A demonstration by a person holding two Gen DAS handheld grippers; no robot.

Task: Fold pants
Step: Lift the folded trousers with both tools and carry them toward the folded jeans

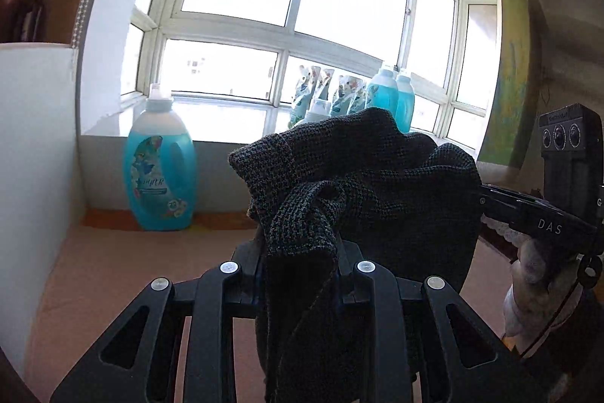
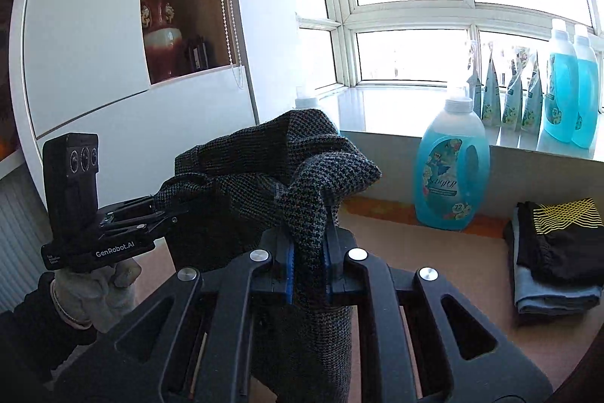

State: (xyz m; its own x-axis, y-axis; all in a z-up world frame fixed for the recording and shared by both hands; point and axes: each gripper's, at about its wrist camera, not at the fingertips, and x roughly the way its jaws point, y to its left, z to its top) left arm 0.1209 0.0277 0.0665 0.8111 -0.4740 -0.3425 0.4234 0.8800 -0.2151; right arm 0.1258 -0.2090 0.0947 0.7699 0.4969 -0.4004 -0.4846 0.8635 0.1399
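- Fingers of the left gripper (image 1: 298, 252) pinched on a bunch of the dark woven pants (image 1: 362, 184); cloth spills over and down between the jaws.
- Right gripper (image 2: 307, 252) likewise clamped on the same garment, blue pads just showing either side of the pinched fold.
- Pants held up in the air between the two grippers, well clear of the tan table (image 2: 472, 270); fabric sags in a crumpled heap, no clean edge visible.
- Each gripper shows in the other's view, a gloved hand (image 2: 94, 289) under the left one.
- Bystanders: blue detergent bottle (image 2: 451, 169) at the table's back edge, a stack of folded clothes (image 2: 555, 252) to the right.
- Step in hand, as I judge it: lift and spread. To do it well, draw the grippers apart until the cloth hangs taut and flat, keep both grips level, then lay it down clear of the bottle and the stack.
- Risk: bunched grips may hide a twist; shake out before lowering.
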